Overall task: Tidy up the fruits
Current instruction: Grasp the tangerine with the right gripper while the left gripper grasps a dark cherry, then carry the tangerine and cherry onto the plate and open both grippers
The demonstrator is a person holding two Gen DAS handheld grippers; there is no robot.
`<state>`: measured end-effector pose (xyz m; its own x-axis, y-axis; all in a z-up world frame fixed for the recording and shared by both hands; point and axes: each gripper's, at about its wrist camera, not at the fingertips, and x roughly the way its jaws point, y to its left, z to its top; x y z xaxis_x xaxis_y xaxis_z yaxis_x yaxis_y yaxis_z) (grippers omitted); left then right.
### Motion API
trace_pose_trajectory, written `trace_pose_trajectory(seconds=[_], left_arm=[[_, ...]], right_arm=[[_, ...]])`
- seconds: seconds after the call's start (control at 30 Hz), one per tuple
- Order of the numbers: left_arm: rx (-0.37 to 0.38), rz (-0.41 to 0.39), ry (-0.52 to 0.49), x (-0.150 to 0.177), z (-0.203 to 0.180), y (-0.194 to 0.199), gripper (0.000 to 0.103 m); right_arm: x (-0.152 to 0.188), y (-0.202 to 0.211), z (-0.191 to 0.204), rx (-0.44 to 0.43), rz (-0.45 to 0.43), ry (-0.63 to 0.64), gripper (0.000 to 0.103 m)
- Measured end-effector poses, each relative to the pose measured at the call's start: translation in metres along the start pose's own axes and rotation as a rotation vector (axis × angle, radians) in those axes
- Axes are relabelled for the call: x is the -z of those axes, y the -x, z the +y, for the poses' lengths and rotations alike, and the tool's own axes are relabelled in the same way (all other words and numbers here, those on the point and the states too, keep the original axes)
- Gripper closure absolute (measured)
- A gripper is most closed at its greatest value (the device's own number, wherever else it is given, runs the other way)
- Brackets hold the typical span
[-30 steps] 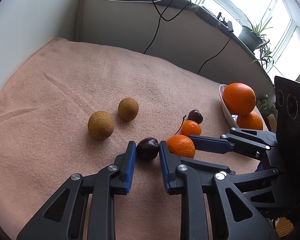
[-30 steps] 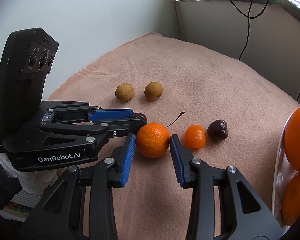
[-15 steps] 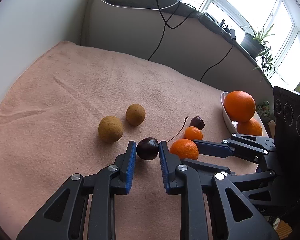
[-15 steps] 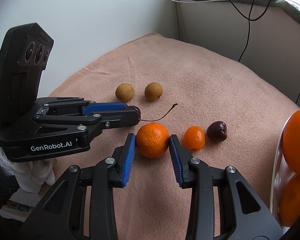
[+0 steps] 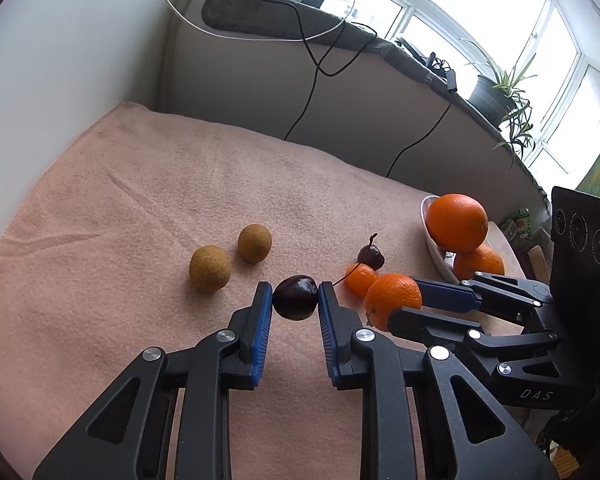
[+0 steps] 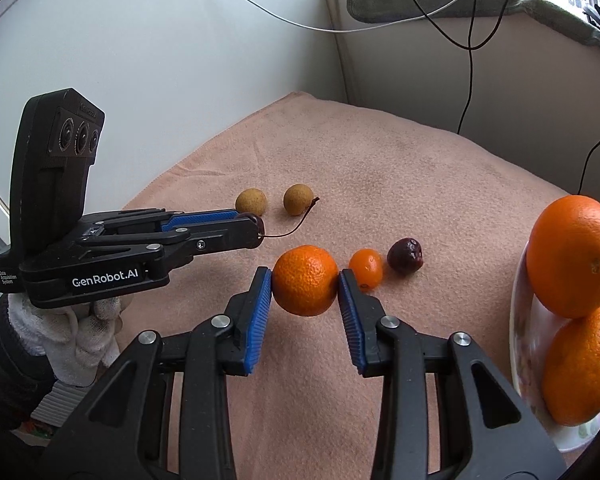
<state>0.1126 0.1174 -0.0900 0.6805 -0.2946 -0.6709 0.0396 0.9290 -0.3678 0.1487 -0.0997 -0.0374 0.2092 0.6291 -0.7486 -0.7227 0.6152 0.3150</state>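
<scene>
While left tongs [image 5: 295, 300] are clenching cherry [image 5: 295, 297] and right tongs [image 6: 305, 280] mandarin [image 6: 305, 280], only two oranges [image 6: 572, 255] are sitting in plate [image 6: 518, 344]; five fruits are waiting on blanket [image 5: 140, 200].

Gripped a dark red glossy cherry [image 5: 295, 297] between the blue ribbed pads of the left gripper [image 5: 294, 300], above the peach fleece blanket [image 5: 140, 208]. Showed, at right, the right gripper [image 5: 404, 304] clamped on a dimpled orange mandarin [image 5: 392, 299]. Had a smaller orange kumquat [image 5: 358, 278] just behind that, touching a second dark cherry with an upright stem [image 5: 371, 257]. Held two round tan longans [image 5: 228, 258] side by side further left. Carried two large oranges [image 5: 457, 222], stacked, in a white shallow dish [image 5: 432, 236] at the far right edge.
</scene>
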Motion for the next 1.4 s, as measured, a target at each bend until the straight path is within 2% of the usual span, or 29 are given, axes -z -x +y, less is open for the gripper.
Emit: trace_pose_trajectory(seconds=[0.33,0.9,1.13,1.4], left_arm=[[0.048,-0.025,-0.036,-0.004,-0.033,0.009,0.081],[0.174,-0.002,-0.131,-0.008,-0.122,-0.02,0.081],[0.222,0.007,-0.189,-0.013,-0.163,-0.034,0.081],[0.254,0.032,-0.248,-0.025,-0.206,-0.064,0.081]], right_arm=[[0.007,0.051,-0.013,0.034,-0.078,-0.026,0.067],[0.03,0.139,-0.084,0.165,-0.193,-0.143,0.067],[0.043,0.154,-0.121,0.212,-0.204,-0.2,0.067],[0.063,0.152,-0.16,0.245,-0.17,-0.268,0.067]])
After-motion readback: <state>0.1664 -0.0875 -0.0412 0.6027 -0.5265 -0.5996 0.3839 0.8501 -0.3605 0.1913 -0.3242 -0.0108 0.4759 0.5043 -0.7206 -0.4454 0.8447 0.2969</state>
